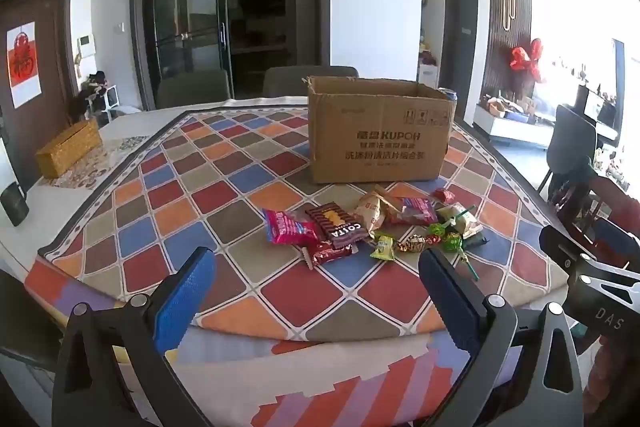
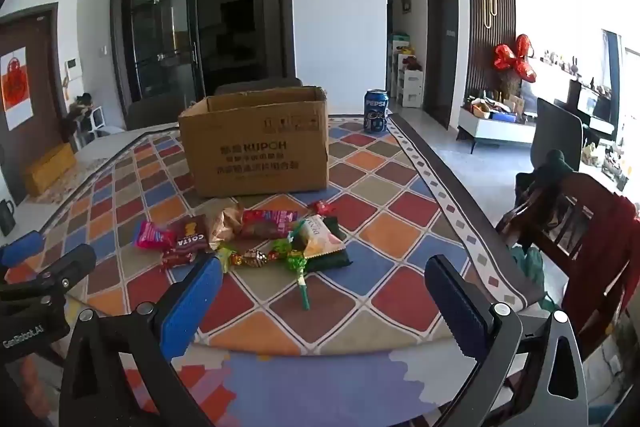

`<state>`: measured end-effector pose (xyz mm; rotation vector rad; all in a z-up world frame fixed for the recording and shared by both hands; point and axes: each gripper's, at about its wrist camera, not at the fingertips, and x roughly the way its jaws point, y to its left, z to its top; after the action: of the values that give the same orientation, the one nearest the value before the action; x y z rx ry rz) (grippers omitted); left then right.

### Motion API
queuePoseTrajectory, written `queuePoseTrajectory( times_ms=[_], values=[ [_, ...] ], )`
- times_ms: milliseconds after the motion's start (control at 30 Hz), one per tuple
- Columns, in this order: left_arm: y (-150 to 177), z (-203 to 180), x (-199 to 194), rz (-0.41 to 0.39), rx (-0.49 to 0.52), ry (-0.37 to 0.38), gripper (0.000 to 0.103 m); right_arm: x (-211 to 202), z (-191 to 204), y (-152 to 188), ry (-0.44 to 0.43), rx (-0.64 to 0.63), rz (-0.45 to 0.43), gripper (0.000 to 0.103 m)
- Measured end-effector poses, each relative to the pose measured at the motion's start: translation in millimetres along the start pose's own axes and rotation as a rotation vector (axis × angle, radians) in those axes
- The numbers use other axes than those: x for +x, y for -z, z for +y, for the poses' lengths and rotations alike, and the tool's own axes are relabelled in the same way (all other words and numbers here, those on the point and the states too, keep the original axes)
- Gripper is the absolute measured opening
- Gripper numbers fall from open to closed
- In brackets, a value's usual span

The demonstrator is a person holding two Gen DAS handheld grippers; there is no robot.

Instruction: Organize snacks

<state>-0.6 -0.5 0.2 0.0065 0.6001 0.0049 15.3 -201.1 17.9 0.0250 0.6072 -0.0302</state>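
The left hand-held gripper [image 1: 316,279] has its blue fingers spread wide with nothing between them, and it hovers above the near edge of the worktop [image 1: 80,179], aimed toward the snacks. The right hand-held gripper [image 2: 324,287] is posed the same way, jaws apart and empty, a little to the right of the left one; each tool shows at the edge of the other's view, so the two sit side by side and near each other.

Just beyond the fingertips lies the snack pile [image 1: 372,227] on the chequered cloth [image 1: 192,187]: a pink packet [image 1: 286,225], a brown Costa packet [image 1: 338,225], a dark red bar [image 1: 330,253], beige and pink wrappers, small foil candies [image 1: 412,243], a green-wrapped lollipop [image 2: 298,265] with its stick pointing toward the grippers, and a red candy [image 2: 322,207] a little apart nearer the box. Behind the pile stands the cardboard box [image 1: 380,131], top open. Its inside cannot be seen. A Pepsi can [image 2: 376,111] stands beyond the box's right corner.

As I judge it, the task has hardly begun: every visible snack is loose on the cloth, and all of them remain to be picked up, presumably into the box.
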Motion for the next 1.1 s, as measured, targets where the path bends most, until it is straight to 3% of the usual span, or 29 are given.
queuePoseTrajectory(
  times_ms=[233, 1100],
  values=[
    [3.0, 5.1, -9.3, -0.033, -0.014, 0.006, 0.103, -1.3, 0.0, 0.8, -0.013, 0.009, -0.020, 0.102],
    [0.1, 3.7, -14.6, -0.036, -0.018, 0.001, 0.103, -6.1, 1.7, 0.5, -0.011, -0.005, -0.056, 0.102]
  ],
)
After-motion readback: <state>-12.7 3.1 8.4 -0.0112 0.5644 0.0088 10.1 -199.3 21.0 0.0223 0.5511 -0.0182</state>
